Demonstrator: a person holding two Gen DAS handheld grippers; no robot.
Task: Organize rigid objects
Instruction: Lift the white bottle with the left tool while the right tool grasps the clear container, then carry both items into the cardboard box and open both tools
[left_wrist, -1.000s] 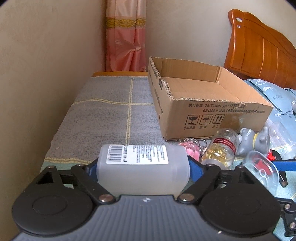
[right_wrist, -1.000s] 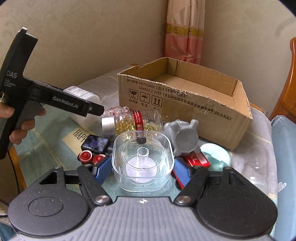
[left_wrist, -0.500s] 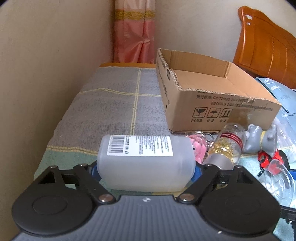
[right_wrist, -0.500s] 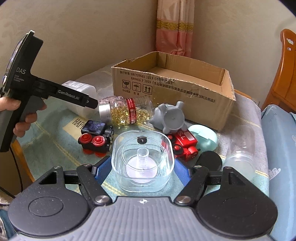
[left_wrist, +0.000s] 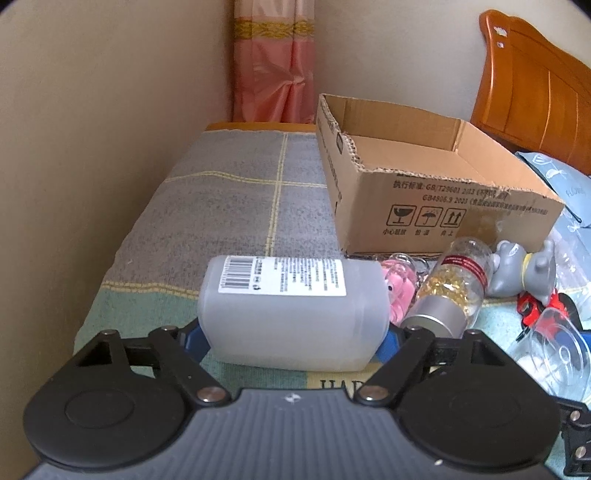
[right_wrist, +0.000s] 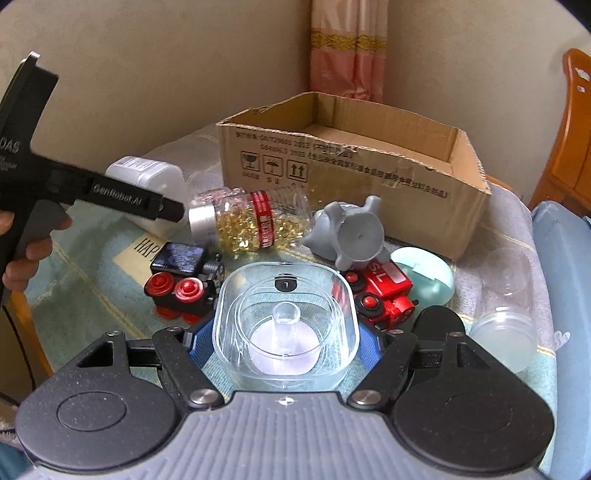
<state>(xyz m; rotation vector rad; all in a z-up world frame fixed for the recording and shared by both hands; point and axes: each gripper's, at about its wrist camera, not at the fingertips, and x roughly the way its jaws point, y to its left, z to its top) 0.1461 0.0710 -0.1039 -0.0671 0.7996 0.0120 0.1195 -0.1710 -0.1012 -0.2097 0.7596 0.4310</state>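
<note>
My left gripper (left_wrist: 291, 338) is shut on a translucent white plastic bottle (left_wrist: 291, 310) with a barcode label, held sideways above the table. It also shows in the right wrist view (right_wrist: 147, 173). My right gripper (right_wrist: 286, 341) is shut on a clear square plastic container (right_wrist: 286, 328), held above the table. An open, empty cardboard box (left_wrist: 436, 195) stands beyond, also in the right wrist view (right_wrist: 351, 162). In front of it lie a bottle of yellow capsules (right_wrist: 255, 219), a grey toy (right_wrist: 347, 236), a black toy train (right_wrist: 183, 275) and a red toy train (right_wrist: 384, 291).
A pink toy (left_wrist: 400, 288) lies by the box. A mint egg-shaped case (right_wrist: 424, 275) and a clear capsule (right_wrist: 508, 306) lie at the right. A wall runs along the left, a curtain (left_wrist: 273, 62) at the back, a wooden headboard (left_wrist: 535, 96) at the right.
Both grippers have pulled back and risen with their loads. The box and the toys now look farther off and lower in both views.
</note>
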